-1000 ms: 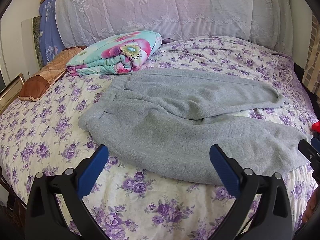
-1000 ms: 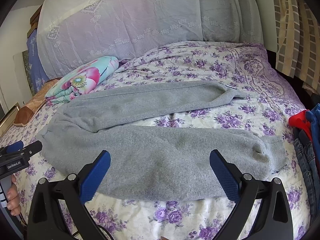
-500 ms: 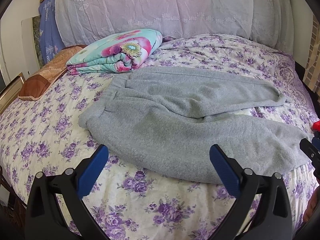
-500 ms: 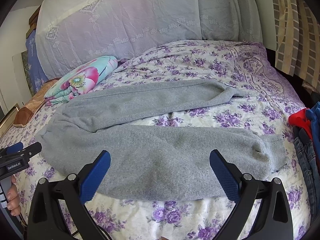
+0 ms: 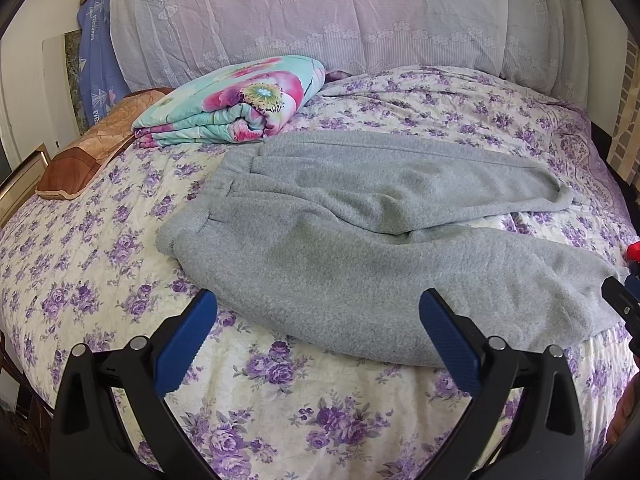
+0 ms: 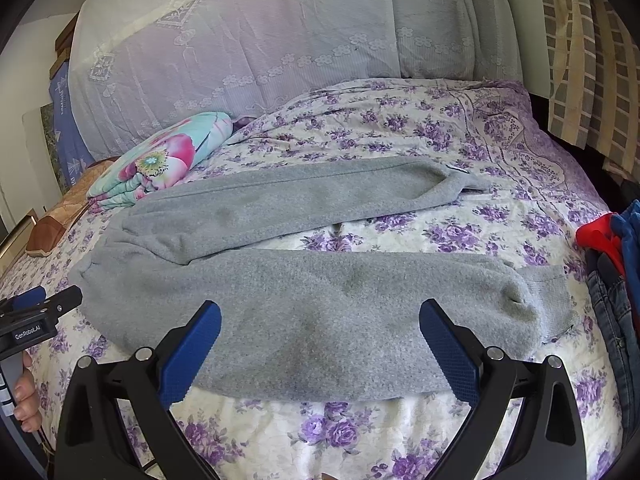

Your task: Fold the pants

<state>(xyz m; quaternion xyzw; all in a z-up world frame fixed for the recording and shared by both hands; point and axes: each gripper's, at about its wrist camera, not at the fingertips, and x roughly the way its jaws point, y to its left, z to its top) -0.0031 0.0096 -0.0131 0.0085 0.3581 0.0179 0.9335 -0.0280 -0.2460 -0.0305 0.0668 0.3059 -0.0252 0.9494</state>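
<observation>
Grey sweatpants (image 5: 360, 232) lie spread flat on the flowered bed, waistband to the left, both legs running right and slightly apart. They also show in the right wrist view (image 6: 320, 292), with the near leg's ribbed cuff (image 6: 548, 300) at the right. My left gripper (image 5: 318, 320) is open and empty, just above the near edge of the pants by the waist. My right gripper (image 6: 320, 328) is open and empty, over the near leg's front edge. The left gripper's tip also shows at the left edge of the right wrist view (image 6: 40, 308).
A folded floral quilt (image 5: 236, 104) lies behind the waistband, with a brown pillow (image 5: 88, 156) to its left. A lace-covered headboard (image 5: 320, 20) stands behind. A pile of jeans and red and blue clothes (image 6: 612, 272) sits at the bed's right edge.
Both grippers have drifted slightly back and up from the pants; the view has shifted a little. The pants have not moved and both grippers stay open.
</observation>
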